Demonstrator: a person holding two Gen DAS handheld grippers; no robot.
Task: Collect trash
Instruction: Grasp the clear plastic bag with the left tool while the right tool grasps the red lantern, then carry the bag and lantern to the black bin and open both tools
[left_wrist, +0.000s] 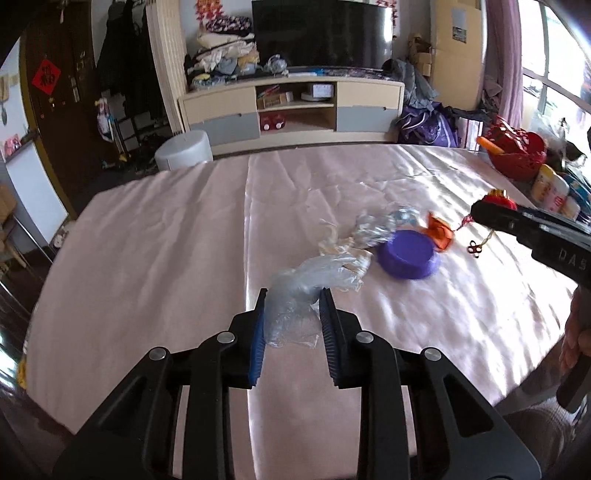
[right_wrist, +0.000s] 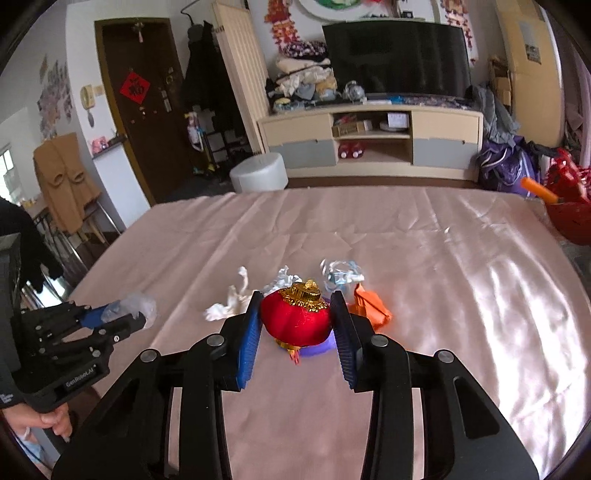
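Observation:
My left gripper (left_wrist: 293, 295) is shut on a crumpled clear plastic glove (left_wrist: 306, 288), held just above the pink tablecloth (left_wrist: 147, 258). My right gripper (right_wrist: 296, 301) is shut on a small red lantern with a gold cap (right_wrist: 295, 319); in the left wrist view the lantern (left_wrist: 496, 197) shows at that gripper's tip, its tassel hanging. On the cloth lie white tissue scraps (right_wrist: 231, 299), a clear crinkled wrapper (right_wrist: 341, 275), an orange wrapper (right_wrist: 369, 304) and an upturned purple bowl (left_wrist: 408, 253), which the lantern mostly hides in the right wrist view.
A red basket (left_wrist: 517, 151) and several packets (left_wrist: 552, 188) stand at the table's right edge. Beyond the far edge are a white stool (right_wrist: 258, 171) and a TV cabinet (right_wrist: 369, 144). A person's hand (right_wrist: 48, 421) holds the left gripper's handle.

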